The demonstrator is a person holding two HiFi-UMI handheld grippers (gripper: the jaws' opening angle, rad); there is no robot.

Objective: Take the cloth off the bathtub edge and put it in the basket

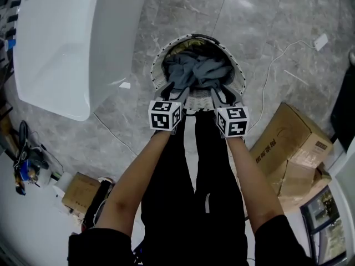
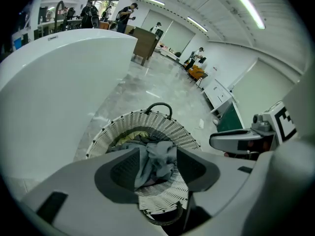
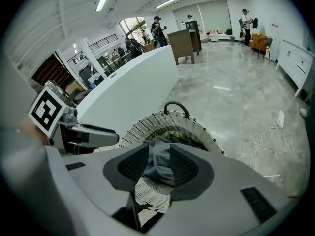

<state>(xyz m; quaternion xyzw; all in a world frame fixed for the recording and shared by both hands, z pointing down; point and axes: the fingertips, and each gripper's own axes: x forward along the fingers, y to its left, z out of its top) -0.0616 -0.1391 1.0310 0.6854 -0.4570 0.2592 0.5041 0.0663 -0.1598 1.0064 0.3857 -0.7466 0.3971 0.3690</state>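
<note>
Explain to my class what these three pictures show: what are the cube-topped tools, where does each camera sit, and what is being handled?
No robot here: a person holds a two-jaw gripper in each hand; the patterned cubes are parts of them. The head view comes from a camera on the person's head, looking steeply down. The other two cameras ride on the left gripper and right gripper, looking along their jaws. On the grey floor stand a white bathtub, cardboard boxes and a woven basket. A grey cloth lies bunched in the basket. Both grippers' jaws stand apart with folds of cloth between them, so it looks released, not pinched.
</note>
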